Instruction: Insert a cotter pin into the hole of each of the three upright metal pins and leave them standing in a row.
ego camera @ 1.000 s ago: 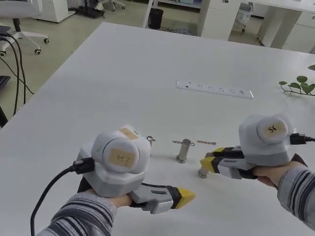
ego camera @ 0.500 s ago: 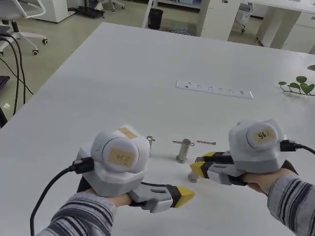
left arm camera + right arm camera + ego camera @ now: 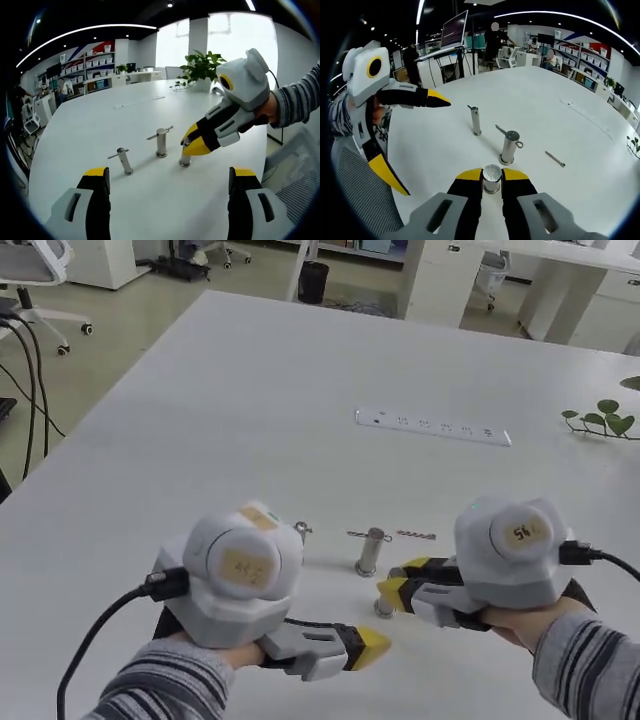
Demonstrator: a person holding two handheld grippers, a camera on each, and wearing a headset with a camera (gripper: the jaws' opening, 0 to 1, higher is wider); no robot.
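Three metal pins stand upright on the white table (image 3: 250, 420). The far pin (image 3: 476, 120) and the middle pin (image 3: 371, 552) each carry a cotter pin through the top. The third pin (image 3: 491, 179) has a bare top, and my right gripper (image 3: 388, 593) is shut on it, holding it upright at the table surface just in front of the middle pin. One loose cotter pin (image 3: 417, 535) lies to the right of the middle pin. My left gripper (image 3: 170, 172) is open and holds nothing, low on the near left, and its body hides part of the far pin (image 3: 300, 530).
A white power strip (image 3: 432, 426) lies further back on the table. Green plant leaves (image 3: 600, 415) reach in at the right edge. Office chairs and desks stand beyond the table, with people far off in the right gripper view.
My right gripper has slid left and a little toward me with the bare pin in its jaws, closer to the middle pin. The left gripper has stayed put.
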